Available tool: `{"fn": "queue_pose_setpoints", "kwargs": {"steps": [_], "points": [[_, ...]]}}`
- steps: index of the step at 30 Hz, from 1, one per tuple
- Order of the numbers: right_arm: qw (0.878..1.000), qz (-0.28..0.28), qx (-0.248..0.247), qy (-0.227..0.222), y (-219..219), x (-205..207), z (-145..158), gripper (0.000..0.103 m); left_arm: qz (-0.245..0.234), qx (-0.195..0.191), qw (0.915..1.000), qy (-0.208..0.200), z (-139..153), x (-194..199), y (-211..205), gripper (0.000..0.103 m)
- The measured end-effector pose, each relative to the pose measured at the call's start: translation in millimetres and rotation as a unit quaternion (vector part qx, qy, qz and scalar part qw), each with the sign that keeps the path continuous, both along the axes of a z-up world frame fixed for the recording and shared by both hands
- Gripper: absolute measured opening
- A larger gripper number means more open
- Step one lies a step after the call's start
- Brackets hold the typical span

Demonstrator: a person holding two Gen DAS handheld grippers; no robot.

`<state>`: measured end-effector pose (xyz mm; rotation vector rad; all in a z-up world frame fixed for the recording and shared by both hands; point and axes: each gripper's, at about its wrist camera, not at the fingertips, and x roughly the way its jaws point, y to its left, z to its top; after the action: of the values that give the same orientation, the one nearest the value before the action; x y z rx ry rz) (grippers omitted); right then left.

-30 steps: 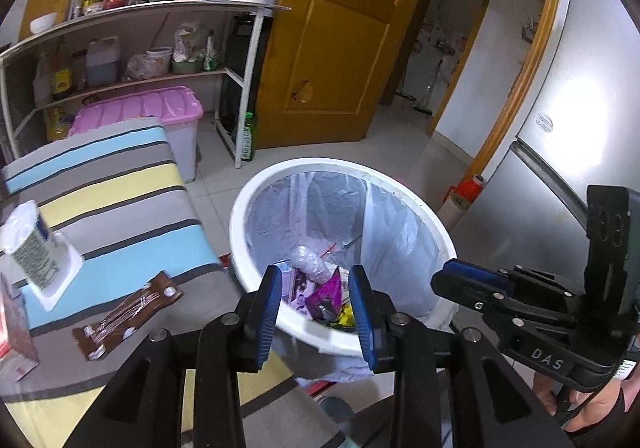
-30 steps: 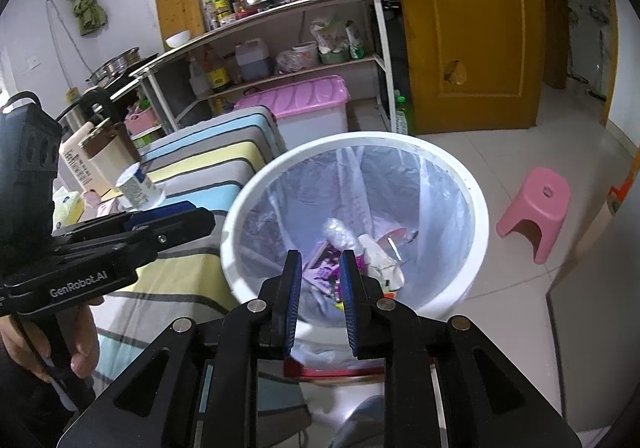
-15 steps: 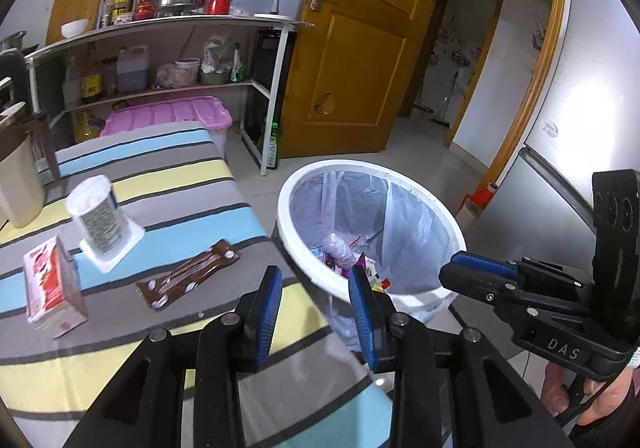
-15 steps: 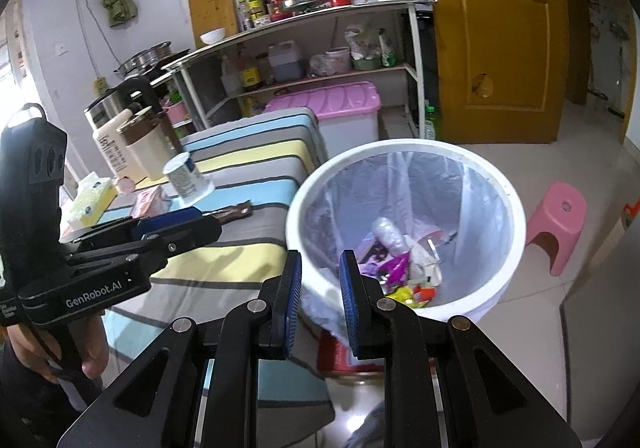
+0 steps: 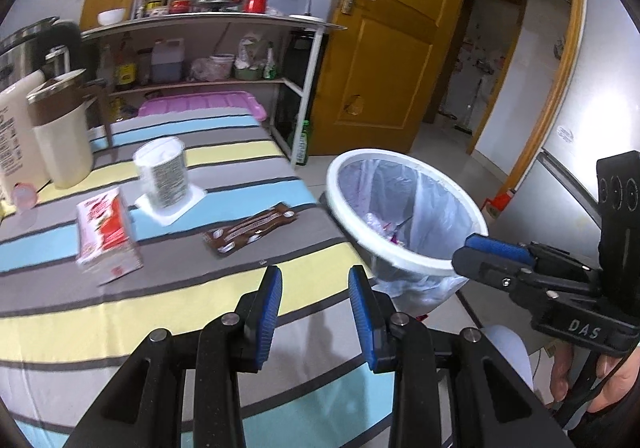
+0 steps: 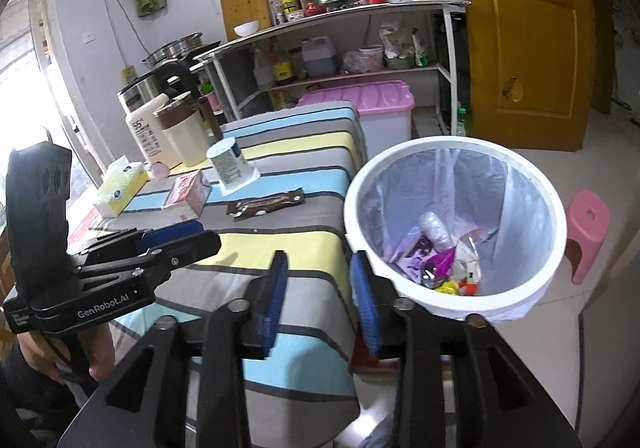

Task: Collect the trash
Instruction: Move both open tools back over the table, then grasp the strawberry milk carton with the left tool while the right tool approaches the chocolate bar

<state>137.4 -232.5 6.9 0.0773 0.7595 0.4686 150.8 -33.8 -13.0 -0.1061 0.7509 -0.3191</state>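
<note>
A brown snack wrapper (image 5: 250, 229) lies on the striped tablecloth near the table's right edge; it also shows in the right wrist view (image 6: 266, 205). A red-and-white carton (image 5: 105, 234) lies to its left, and an overturned white cup (image 5: 165, 176) stands behind it. The white bin (image 5: 404, 208) with a plastic liner holds several pieces of trash (image 6: 440, 260). My left gripper (image 5: 315, 312) is open and empty, above the table in front of the wrapper. My right gripper (image 6: 320, 298) is open and empty, over the table's edge beside the bin.
A cream jug (image 5: 60, 136), a white bottle (image 6: 142, 132), a kettle and a tissue box (image 6: 120, 188) stand at the table's back. A pink-lidded storage box (image 6: 368, 108) and a metal shelf rack stand behind. A pink stool (image 6: 586, 232) is right of the bin.
Both grippers have pulled back from over the bin and swung left toward the table. The right gripper's jaws have opened wider. The wrapper, carton and cup came into fuller view.
</note>
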Motion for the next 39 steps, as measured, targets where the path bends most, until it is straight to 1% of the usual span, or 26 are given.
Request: {"fn": "queue_pose_setpoints", "kwargs": {"steps": [8, 14, 15, 18, 20, 24, 30, 35, 39], "points": [[1.000, 0.029, -0.001, 0.005, 21.2, 0.4, -3.8, 0.038, 0.033, 0.006, 0.9994, 0.002, -4.1, -8.9, 26.9, 0.034], [0.999, 0.050, -0.013, 0.001, 39.7, 8.1, -4.8, 0.038, 0.077, 0.009, 0.9970, 0.001, -1.6, -6.5, 58.6, 0.034], [0.999, 0.053, -0.014, 0.001, 43.1, 10.9, -5.3, 0.038, 0.089, 0.010, 0.9960, 0.000, -1.1, -5.4, 65.3, 0.036], [0.998, 0.057, -0.016, 0.002, 51.2, 18.3, -7.4, 0.039, 0.116, 0.013, 0.9932, -0.004, 1.0, -1.9, 79.8, 0.044], [0.998, 0.060, -0.014, 0.004, 56.4, 23.1, -8.8, 0.039, 0.132, 0.012, 0.9912, -0.006, 2.4, 2.3, 90.0, 0.048], [0.998, 0.060, -0.012, 0.008, 64.2, 31.6, -10.4, 0.041, 0.162, 0.008, 0.9868, -0.004, 2.6, 17.2, 108.1, 0.057], [0.998, 0.061, -0.007, 0.010, 70.7, 40.6, -12.2, 0.041, 0.192, 0.022, 0.9811, 0.008, -6.9, 44.6, 114.8, 0.062], [0.998, 0.059, -0.008, 0.015, 70.6, 46.7, -14.3, 0.041, 0.210, 0.030, 0.9768, 0.029, -21.9, 65.9, 117.6, 0.062], [0.998, 0.057, -0.007, 0.019, 71.1, 51.9, -16.5, 0.041, 0.217, 0.040, 0.9746, 0.041, -28.8, 75.4, 118.1, 0.062]]}}
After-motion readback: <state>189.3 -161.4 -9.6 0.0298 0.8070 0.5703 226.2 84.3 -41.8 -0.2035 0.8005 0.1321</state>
